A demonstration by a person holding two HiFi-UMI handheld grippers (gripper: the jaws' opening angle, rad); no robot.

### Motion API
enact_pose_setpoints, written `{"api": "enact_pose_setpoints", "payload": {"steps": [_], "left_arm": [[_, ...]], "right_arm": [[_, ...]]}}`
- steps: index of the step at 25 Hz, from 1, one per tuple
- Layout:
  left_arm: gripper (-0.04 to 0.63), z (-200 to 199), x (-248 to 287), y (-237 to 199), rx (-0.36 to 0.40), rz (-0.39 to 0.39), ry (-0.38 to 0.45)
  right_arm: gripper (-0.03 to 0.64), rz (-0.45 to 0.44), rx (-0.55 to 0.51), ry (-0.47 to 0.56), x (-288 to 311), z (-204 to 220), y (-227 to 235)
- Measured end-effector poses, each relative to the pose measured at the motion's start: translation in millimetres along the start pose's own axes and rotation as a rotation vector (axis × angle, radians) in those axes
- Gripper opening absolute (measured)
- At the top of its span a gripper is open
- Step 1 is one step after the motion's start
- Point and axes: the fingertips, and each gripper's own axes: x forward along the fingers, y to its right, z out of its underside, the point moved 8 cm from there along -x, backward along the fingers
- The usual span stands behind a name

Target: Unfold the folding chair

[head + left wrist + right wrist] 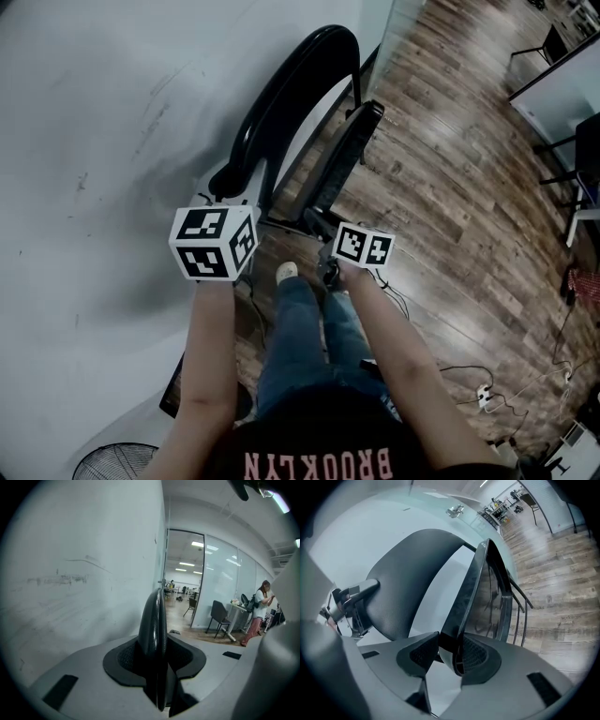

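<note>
A black folding chair [298, 103] stands on its legs close to the white wall. Its curved backrest [408, 583] and its flat seat [343, 157] are a little apart, with a narrow gap between them. My left gripper [225, 190] is shut on the backrest's top edge [157, 620], which fills the space between its pads in the left gripper view. To the right, my right gripper [321, 231] is shut on the seat's front edge [461, 620]. The chair's thin metal frame [518, 604] shows beyond the seat.
The white wall [103, 141] runs along the left. Wood floor [450, 187] spreads to the right, with cables and a power strip [483, 394] on it. A fan [112, 461] sits at lower left. My shoe [287, 272] is near the chair's feet. A person [258, 613] stands far off.
</note>
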Motion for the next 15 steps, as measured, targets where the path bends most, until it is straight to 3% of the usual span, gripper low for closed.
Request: {"api": "enact_pose_setpoints", "payload": {"steps": [8,10,15], "left_arm": [[0.120,12,8,-17,-0.043,0.003,0.003],[0.121,15,11,-19,-0.057,0.003,0.002],[0.123,24,16,-17,-0.076,0.004,-0.002]], "right_arm": [[0.151,0.053,0.133,0.087,-33,16,35],[0.229,0.074,0.154,0.110,-42,21,43],[0.264,0.171,0.207,0.128,-59,30,65]]}}
